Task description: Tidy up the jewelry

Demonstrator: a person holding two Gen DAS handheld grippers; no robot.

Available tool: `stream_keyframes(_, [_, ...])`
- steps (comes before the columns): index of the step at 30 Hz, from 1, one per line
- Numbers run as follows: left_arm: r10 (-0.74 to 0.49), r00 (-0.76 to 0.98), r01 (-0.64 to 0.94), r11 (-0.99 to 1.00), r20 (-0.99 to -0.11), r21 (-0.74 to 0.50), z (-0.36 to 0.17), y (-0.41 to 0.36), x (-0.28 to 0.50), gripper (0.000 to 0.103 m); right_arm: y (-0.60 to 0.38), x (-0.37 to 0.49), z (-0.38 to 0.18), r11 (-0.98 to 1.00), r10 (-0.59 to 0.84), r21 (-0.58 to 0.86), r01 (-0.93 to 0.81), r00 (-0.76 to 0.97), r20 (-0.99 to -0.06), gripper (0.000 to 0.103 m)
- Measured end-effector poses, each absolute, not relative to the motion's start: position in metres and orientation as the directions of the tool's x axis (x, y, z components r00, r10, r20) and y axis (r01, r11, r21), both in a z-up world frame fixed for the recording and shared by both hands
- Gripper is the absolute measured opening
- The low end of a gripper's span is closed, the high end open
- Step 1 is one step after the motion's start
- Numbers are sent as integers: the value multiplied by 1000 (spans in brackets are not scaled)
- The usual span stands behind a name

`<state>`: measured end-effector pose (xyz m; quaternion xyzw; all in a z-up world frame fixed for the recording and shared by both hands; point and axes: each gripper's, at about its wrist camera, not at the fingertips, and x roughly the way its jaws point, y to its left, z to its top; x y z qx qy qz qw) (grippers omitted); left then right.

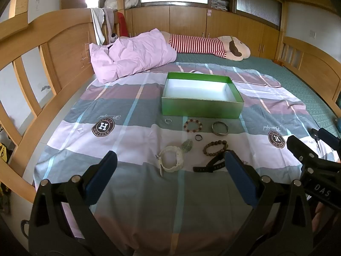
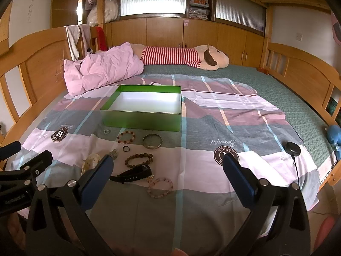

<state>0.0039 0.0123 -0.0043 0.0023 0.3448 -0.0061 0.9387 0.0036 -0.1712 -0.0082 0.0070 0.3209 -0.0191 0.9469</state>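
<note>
Jewelry is sitting in a loose cluster on the checked sheet [image 1: 132, 183], just in front of the green box [image 1: 202, 104], which is lying open-topped with nothing showing on its white floor. Going left to right: the left gripper [image 1: 170, 160] is hovering with jaws spread wide, gripping nothing, over the white woven bracelet [image 1: 171, 159]. Next come the small clear ring [image 1: 168, 121], mixed bead bracelet [image 1: 192, 125], dark ring [image 1: 198, 137], brown bead bracelet [image 1: 215, 147], black watch [image 1: 210, 165] and metal bangle [image 1: 220, 128]. The pink bead bracelet [image 2: 160, 188] is lying nearest the front edge. The right gripper [image 2: 168, 162] is also gaping, holding nothing, with bare sheet stretching off rightward to a black puck with a cable [image 2: 293, 148].
</note>
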Motion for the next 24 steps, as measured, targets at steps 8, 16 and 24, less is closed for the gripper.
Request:
stream_keyframes(8, [-7, 763, 13, 1000, -647, 4, -4, 10, 4, 100, -172, 3, -6, 999, -33, -1, 41, 795, -606, 100])
stream_keyframes(16, [-6, 763, 12, 1000, -646, 5, -5, 12, 3, 100, -172, 2, -5, 999, -33, 0, 41, 795, -606, 100])
stream_keyframes(24, [-5, 763, 13, 1000, -646, 7, -5, 12, 3, 100, -172, 2, -4, 999, -36, -3, 42, 796, -604, 100])
